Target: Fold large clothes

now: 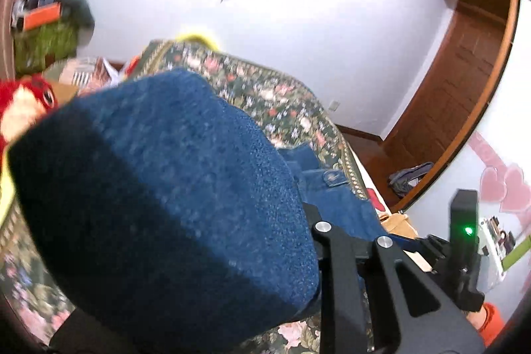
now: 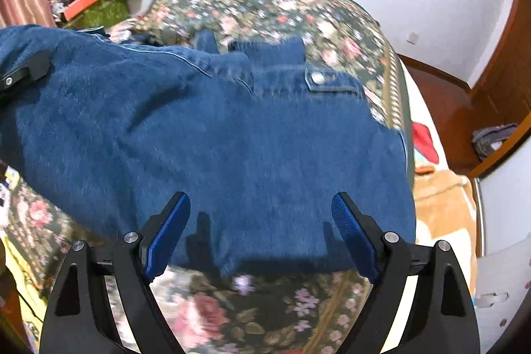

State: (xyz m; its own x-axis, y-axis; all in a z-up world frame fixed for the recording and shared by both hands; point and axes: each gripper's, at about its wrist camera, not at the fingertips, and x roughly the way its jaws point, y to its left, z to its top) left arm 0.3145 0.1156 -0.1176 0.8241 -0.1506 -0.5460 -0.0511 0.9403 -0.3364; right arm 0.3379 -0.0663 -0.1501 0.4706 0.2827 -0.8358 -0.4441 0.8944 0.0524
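1. The blue denim garment [image 2: 232, 135] lies spread on a bed [image 2: 265, 5] covered by a floral bedspread
2. One edge of the garment is raised at the left side of the right wrist view, where the left tool [image 2: 23, 73] is at the cloth
3. In the left wrist view a fold of denim [image 1: 172, 188] covers that tool's fingertips; the jaws stand nearly together with the cloth between them, gripping it
4. The right tool [image 2: 260, 234] hovers over the near hem, jaws wide apart, blue pads [image 2: 166, 238] clear of the cloth, holding nothing
5. A buttoned pocket flap [image 2: 332, 80] faces up near the far right edge
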